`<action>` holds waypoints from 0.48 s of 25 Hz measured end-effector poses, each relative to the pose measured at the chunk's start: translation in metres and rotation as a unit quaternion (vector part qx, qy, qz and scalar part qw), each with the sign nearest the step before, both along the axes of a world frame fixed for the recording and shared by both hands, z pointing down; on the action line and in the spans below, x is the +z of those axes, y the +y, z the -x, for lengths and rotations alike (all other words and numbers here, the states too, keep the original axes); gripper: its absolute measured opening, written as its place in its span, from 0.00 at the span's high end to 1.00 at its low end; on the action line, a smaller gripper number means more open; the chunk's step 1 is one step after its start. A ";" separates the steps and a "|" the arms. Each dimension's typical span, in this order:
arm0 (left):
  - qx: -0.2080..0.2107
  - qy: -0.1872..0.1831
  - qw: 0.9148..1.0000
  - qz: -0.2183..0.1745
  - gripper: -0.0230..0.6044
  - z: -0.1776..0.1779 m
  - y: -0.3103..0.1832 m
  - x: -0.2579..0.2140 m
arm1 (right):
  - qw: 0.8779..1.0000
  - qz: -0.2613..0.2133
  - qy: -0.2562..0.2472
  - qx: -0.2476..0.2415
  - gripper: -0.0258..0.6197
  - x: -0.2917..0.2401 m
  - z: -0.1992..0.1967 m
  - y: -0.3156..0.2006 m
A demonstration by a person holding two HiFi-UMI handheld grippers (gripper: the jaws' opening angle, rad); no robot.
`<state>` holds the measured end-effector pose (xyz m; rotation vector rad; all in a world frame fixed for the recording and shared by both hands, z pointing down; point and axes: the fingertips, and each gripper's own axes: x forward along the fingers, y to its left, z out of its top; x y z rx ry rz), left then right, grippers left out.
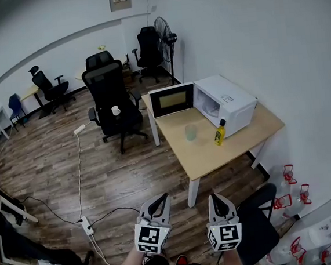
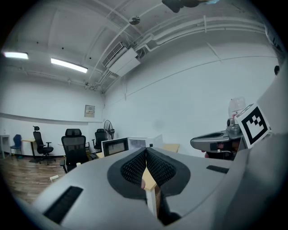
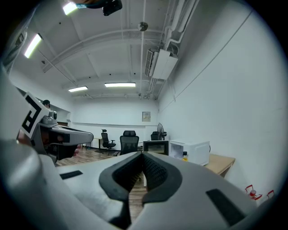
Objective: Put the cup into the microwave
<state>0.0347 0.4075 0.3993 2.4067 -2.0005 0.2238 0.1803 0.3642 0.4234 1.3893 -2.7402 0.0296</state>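
A clear cup (image 1: 190, 132) stands on the light wooden table (image 1: 214, 153), in front of the white microwave (image 1: 227, 102), whose door (image 1: 173, 100) hangs open to the left. Both grippers are held low and near me, well short of the table. My left gripper (image 1: 159, 200) is shut with nothing in it, its tips meeting in the left gripper view (image 2: 146, 151). My right gripper (image 1: 216, 198) is also shut and empty (image 3: 142, 155). The microwave (image 3: 191, 151) appears far off in the right gripper view. The cup is not visible in either gripper view.
A yellow bottle (image 1: 219, 132) stands right of the cup. A black office chair (image 1: 113, 99) with a white mug (image 1: 115, 110) on its seat is left of the table. A fan (image 1: 165, 34), a power strip (image 1: 87, 225), water jugs (image 1: 287, 176) and a dark chair (image 1: 257, 222) surround it.
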 end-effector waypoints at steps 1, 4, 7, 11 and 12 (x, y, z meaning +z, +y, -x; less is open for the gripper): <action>-0.002 -0.001 1.000 0.001 0.93 0.002 -0.002 0.001 | 1.000 0.000 0.000 -0.002 0.93 0.001 0.002 -0.002; -0.005 -0.001 1.000 0.002 0.93 0.007 -0.012 0.002 | 1.000 0.000 0.001 -0.006 0.93 0.004 0.008 -0.012; -0.006 -0.002 1.000 0.002 0.93 0.014 -0.027 0.003 | 1.000 -0.001 -0.001 -0.005 0.93 0.004 0.014 -0.027; -0.003 0.002 1.000 0.002 0.93 0.030 -0.057 0.010 | 1.000 -0.004 0.000 0.000 0.93 0.006 0.029 -0.056; -0.001 0.004 1.000 0.002 0.93 0.035 -0.068 0.011 | 1.000 -0.004 0.002 0.002 0.93 0.008 0.033 -0.065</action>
